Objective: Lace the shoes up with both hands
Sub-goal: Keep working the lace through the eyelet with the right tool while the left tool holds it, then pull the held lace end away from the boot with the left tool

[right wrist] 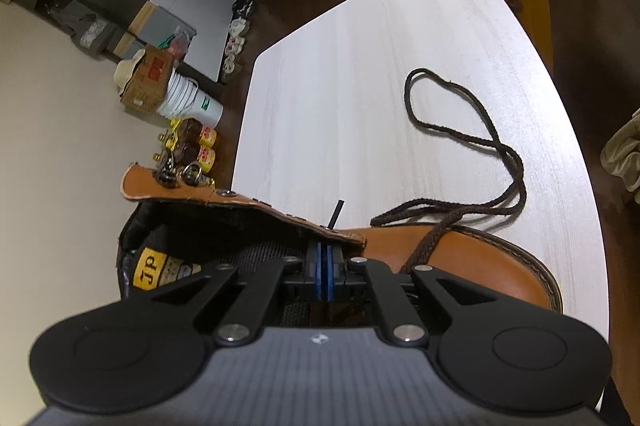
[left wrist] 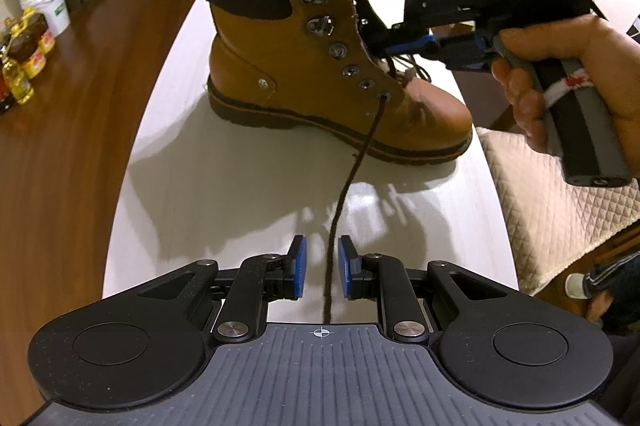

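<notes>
The tan boot (left wrist: 320, 66) stands upright on the white table (left wrist: 240, 206), its long axis running heel to toe. In the left wrist view the toe points to the right and the open collar faces up. We judge it heavy and stiff enough to stay put under a gentle pull.

The brown lace (left wrist: 352, 178) is soft, limp and fuzzy. It comes out of the boot's lowest eyelet (left wrist: 385, 96) and runs straight toward our left gripper (left wrist: 322, 268), passing between its blue pads, which stand apart and do not pinch it. The stiff tip, hidden here, would be the best hold for threading.

Beyond the boot's toe, more lace lies looped on the table. Our right gripper (right wrist: 323, 272) reaches into the boot's tongue opening with its pads together; whether they pinch lace, we cannot tell.
</notes>
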`<action>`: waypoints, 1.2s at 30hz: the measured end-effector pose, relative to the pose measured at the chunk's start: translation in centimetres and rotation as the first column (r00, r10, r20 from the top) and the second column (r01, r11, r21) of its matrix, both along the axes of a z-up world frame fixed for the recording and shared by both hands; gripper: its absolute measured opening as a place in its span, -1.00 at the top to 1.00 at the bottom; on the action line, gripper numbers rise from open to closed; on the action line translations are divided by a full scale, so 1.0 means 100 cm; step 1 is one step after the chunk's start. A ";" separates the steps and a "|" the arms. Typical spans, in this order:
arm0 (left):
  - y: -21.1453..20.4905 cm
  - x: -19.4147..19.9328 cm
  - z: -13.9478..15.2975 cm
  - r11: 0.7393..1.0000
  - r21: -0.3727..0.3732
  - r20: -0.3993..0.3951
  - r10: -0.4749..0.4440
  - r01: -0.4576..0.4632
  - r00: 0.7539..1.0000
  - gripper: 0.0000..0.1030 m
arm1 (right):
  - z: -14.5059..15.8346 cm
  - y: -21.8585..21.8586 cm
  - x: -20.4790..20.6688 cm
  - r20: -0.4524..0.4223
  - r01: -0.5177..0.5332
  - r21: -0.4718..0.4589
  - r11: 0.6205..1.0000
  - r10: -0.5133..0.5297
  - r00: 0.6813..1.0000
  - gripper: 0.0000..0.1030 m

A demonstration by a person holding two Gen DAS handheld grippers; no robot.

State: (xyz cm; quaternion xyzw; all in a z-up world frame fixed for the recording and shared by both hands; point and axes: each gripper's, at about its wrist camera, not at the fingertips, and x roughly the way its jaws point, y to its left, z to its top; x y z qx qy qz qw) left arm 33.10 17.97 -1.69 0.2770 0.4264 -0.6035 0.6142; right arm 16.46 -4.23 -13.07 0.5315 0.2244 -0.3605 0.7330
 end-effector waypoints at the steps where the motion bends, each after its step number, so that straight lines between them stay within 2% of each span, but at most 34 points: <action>1: -0.001 -0.001 0.000 1.000 -0.002 0.000 0.000 0.000 1.000 0.65 | 0.002 0.000 -0.003 -0.003 -0.015 0.003 1.000 0.015 1.000 0.65; 9: -0.016 -0.009 0.003 1.000 -0.014 0.014 -0.007 0.007 1.000 0.65 | 0.025 -0.020 -0.036 0.050 -0.068 -0.032 0.997 0.070 0.996 0.65; 11: -0.022 -0.014 0.003 1.000 -0.009 0.017 -0.001 0.001 1.000 0.65 | 0.015 -0.040 -0.039 0.090 -0.059 0.021 0.998 0.057 0.994 0.65; 12: -0.024 -0.016 0.003 1.000 -0.005 0.018 0.001 -0.001 1.000 0.65 | 0.003 -0.052 -0.037 0.134 -0.063 0.093 0.994 0.050 0.990 0.65; 15: -0.030 -0.023 0.003 1.000 0.011 0.021 0.009 -0.009 1.000 0.65 | -0.022 -0.069 -0.033 0.207 -0.078 0.218 0.973 0.032 0.978 0.64; 17: -0.035 -0.028 0.003 1.000 0.025 0.023 0.017 -0.018 1.000 0.65 | -0.031 -0.074 -0.029 0.230 -0.097 0.250 0.963 0.039 0.972 0.65; 18: -0.036 -0.029 0.003 0.999 0.028 0.024 0.022 -0.022 0.999 0.65 | -0.033 -0.075 -0.028 0.231 -0.102 0.256 0.961 0.042 0.972 0.67; 20: -0.041 -0.032 0.002 0.999 0.038 0.026 0.035 -0.036 0.999 0.65 | -0.037 -0.080 -0.024 0.244 -0.130 0.271 0.954 0.063 0.968 0.90; 24: -0.052 -0.040 -0.002 0.998 0.049 0.045 0.045 -0.048 0.998 0.65 | -0.025 -0.103 -0.020 0.190 -0.200 0.196 0.960 0.162 0.968 0.95; 27: -0.062 -0.050 -0.008 0.997 0.066 0.077 0.044 -0.050 0.996 0.65 | -0.009 -0.151 -0.020 0.086 -0.228 0.085 0.970 0.221 0.972 0.95; 29: -0.065 -0.054 -0.011 0.995 0.080 0.087 0.060 -0.067 0.994 0.65 | 0.000 -0.167 -0.019 0.037 -0.239 0.025 0.971 0.238 0.970 0.94; 34: -0.064 -0.062 -0.016 0.979 0.122 0.102 0.152 -0.164 0.983 0.65 | 0.046 -0.227 -0.020 -0.122 -0.240 -0.230 0.943 0.217 0.969 0.94; 36: -0.064 -0.066 -0.018 0.971 0.139 0.114 0.179 -0.194 0.977 0.65 | 0.063 -0.238 -0.019 -0.122 -0.244 -0.284 0.928 0.217 0.968 0.94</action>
